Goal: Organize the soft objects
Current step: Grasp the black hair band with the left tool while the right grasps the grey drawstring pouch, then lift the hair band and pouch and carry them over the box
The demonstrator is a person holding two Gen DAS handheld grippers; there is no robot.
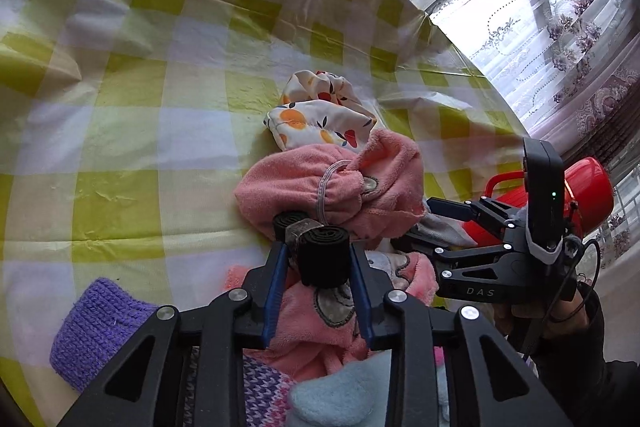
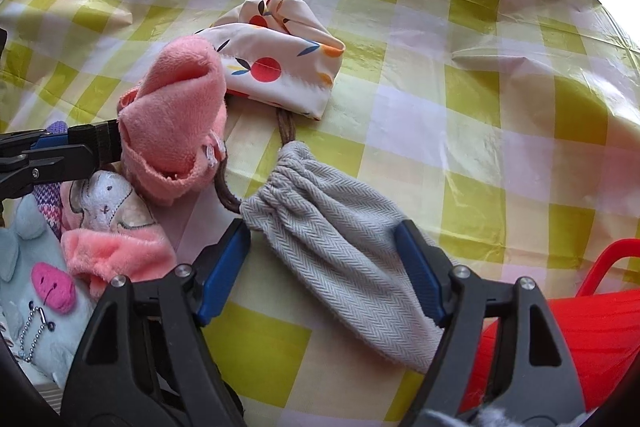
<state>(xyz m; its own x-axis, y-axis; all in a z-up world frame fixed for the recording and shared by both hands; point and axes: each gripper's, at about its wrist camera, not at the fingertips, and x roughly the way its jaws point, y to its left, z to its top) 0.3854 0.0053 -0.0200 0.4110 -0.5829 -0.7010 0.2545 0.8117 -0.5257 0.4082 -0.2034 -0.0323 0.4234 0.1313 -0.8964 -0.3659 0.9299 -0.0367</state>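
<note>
A pink fleece cloth [image 1: 332,183] [image 2: 176,131] is bunched up on the checked tablecloth. My left gripper [image 1: 316,231] [image 2: 102,147] is shut on its near edge and lifts it a little. A white fruit-print cloth [image 1: 320,115] [image 2: 280,67] lies just behind it. A grey herringbone drawstring pouch [image 2: 340,259] lies flat between the open fingers of my right gripper [image 2: 324,247], which sits beside the pink cloth in the left wrist view [image 1: 436,223]. A pink embroidered cloth [image 2: 116,239] [image 1: 320,319] lies under the left gripper.
A red plastic basket [image 2: 580,339] [image 1: 576,195] stands at the right. A purple knit piece [image 1: 96,331], a multicolour knit [image 1: 264,391] and a pale blue plush toy [image 2: 36,307] lie at the near left. The yellow-white tablecloth [image 2: 480,107] stretches beyond; a curtained window stands behind.
</note>
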